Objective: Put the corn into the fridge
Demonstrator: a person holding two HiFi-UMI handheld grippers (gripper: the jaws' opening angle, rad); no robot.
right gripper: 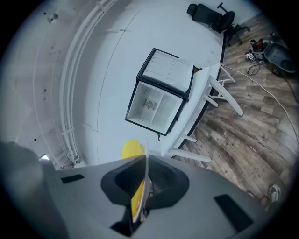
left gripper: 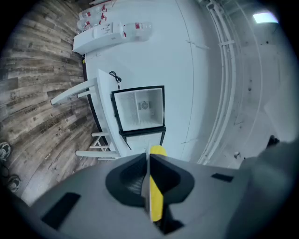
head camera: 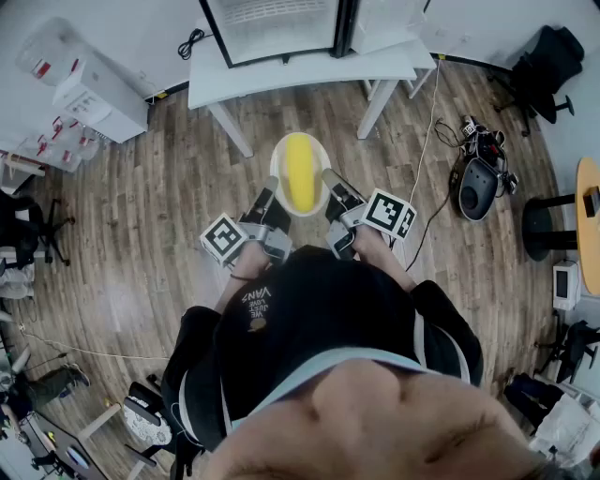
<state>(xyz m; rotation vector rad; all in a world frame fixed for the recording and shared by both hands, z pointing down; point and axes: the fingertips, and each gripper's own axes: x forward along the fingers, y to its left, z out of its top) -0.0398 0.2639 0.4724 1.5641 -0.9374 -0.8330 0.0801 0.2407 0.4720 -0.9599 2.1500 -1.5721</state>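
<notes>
A white cabinet (head camera: pixel 94 94) sits in the upper left of the head view, on a grey-brown plank floor (head camera: pixel 141 234) that fills the room. At centre, the left gripper (head camera: pixel 270 192) is pinched shut on the left rim of a white plate (head camera: pixel 277 164). The yellow corn (head camera: pixel 300 172) lies lengthwise on that plate, held in the air above the floor. The right gripper (head camera: pixel 330 180) is clamped on the plate's opposite rim. At top centre, 1 white table (head camera: pixel 300 70) carries the fridge (head camera: pixel 272 23), its door open. Cables (head camera: pixel 478 141) and a black office chair (head camera: pixel 548 56) occupy the right.
</notes>
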